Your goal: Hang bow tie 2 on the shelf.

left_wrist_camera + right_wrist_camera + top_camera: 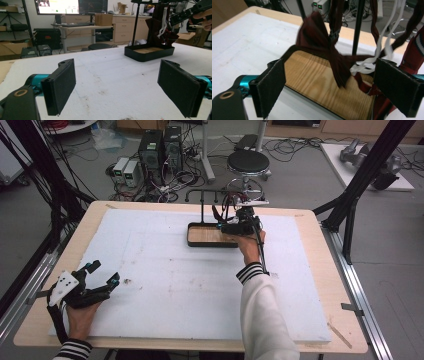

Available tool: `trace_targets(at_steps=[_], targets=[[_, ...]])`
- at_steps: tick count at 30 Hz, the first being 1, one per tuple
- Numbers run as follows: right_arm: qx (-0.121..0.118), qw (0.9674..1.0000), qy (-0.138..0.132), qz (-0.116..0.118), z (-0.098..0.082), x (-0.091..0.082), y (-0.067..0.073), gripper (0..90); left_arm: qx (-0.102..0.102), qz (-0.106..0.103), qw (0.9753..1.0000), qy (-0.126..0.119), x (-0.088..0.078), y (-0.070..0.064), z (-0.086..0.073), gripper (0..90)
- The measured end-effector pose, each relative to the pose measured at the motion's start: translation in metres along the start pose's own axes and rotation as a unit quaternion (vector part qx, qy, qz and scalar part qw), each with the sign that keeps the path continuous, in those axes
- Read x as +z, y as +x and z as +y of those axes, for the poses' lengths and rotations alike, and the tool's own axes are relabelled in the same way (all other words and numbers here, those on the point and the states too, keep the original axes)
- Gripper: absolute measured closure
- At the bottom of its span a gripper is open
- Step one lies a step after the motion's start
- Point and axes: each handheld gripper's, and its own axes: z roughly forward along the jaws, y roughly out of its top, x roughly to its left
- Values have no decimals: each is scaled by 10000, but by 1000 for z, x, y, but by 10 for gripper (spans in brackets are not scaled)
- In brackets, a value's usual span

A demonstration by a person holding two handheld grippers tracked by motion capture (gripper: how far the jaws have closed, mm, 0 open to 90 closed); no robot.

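Now right gripper jaws wide; bow tie unheld

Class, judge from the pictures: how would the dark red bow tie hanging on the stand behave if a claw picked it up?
The bow tie probably flops: its fabric folds and droops over the tray. It looks light, dangling from a thin strap. It may snag, since white straps hang tangled beside it.

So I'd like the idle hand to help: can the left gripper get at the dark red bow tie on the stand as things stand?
Probably yes. The left gripper rests open at the near left of the white mat, and bare mat lies between it and the bow tie, though it is far across.
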Motion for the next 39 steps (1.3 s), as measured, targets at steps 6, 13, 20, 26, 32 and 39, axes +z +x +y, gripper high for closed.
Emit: trace_targets(at_steps=[6,13,20,26,32,39], targets=[[-128,9996,-237,98,-6,-20,5,100,10,-5,10000,4,0,0,0,154],[-236,9975,-633,208,-23,-66,6,101,25,-15,10000,34,1,-1,0,154],[-352,9909,-1298,104,-67,-133,-1,101,34,-1,10000,61,1,-1,0,154],[-391,9848,-1692,-50,-113,-163,-6,101,42,9,10000,69,1,-1,0,154],[-330,9804,-1933,-190,-154,-173,-13,101,49,21,9999,90,2,-1,0,154],[-421,9726,-2259,-345,-188,-166,-12,102,108,49,9998,135,2,-2,1,154]])
